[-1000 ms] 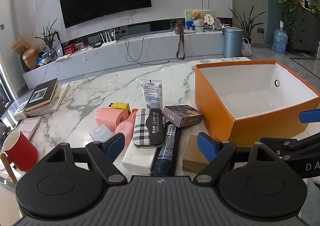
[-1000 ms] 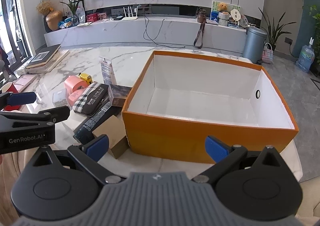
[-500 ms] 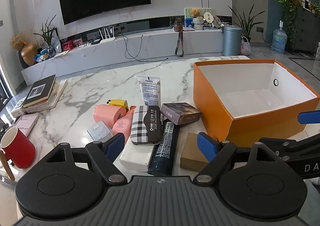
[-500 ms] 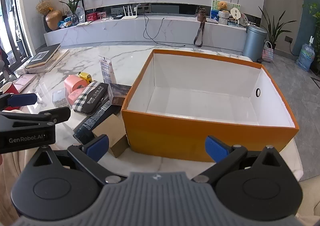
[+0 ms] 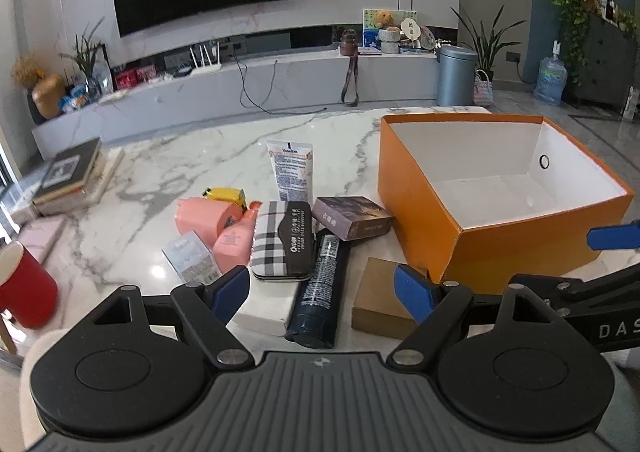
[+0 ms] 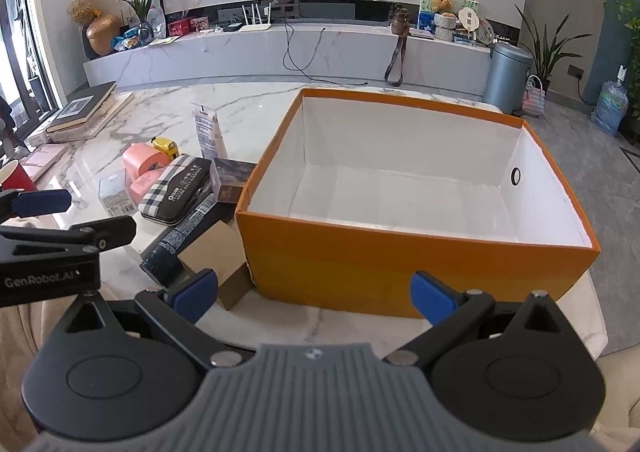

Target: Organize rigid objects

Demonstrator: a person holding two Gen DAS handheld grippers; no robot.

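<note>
- Big open orange cardboard box (image 6: 400,264), white inside and empty, sits at 12 o'clock of the right hand-held gripper (image 6: 316,292); jaws wide, holding nothing.
- White marble counter (image 5: 192,155) carries everything; TV wall behind.
- Left hand-held gripper (image 5: 322,292), equally wide and empty, is nearer the clutter.
- Dark blue tube (image 5: 320,288) lies dead ahead, long axis 12-to-6.
- Brown cardboard box (image 5: 380,300) at 1 o'clock, touching the orange one.

Orange box (image 6: 400,264), white inside, right of centre. Black-and-white checked case (image 5: 282,238) with a dark band, centre. Pink bottle (image 5: 236,240) and pink roll (image 5: 202,215), centre left; yellow tape measure (image 5: 226,195) above them. Red mug (image 5: 24,288), lower left. Grey-veined white marble table (image 5: 192,155). Blue pads on both black grippers.
</note>
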